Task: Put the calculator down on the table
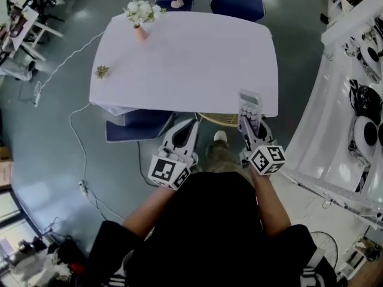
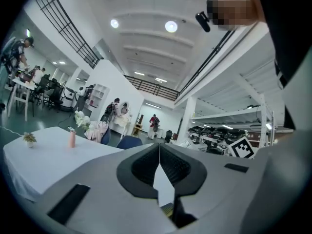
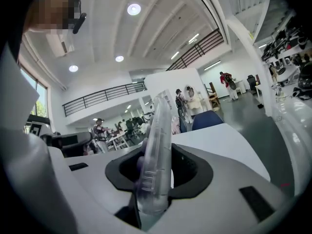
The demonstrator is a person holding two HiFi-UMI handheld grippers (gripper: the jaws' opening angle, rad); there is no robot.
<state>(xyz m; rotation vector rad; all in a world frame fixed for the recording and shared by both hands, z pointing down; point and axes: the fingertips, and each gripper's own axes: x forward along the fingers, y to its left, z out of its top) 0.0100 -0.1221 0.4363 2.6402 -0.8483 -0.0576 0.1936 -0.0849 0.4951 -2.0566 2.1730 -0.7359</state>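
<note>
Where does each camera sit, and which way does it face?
Head view: on the person's head, facing steeply down at white table, arms, left gripper, right gripper.
Left gripper view: rides that gripper, looks along closed jaws toward the table and pink vase; torso at right.
Right gripper view: rides that gripper, looks along jaws clamping the calculator edge-on; person upper left.
Shared: head and left gripper views both show the vase.

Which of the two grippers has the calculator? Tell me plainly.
The right gripper: the calculator stands edge-on, clamped between its jaws. The left gripper has its jaws shut together with nothing between them.
</note>
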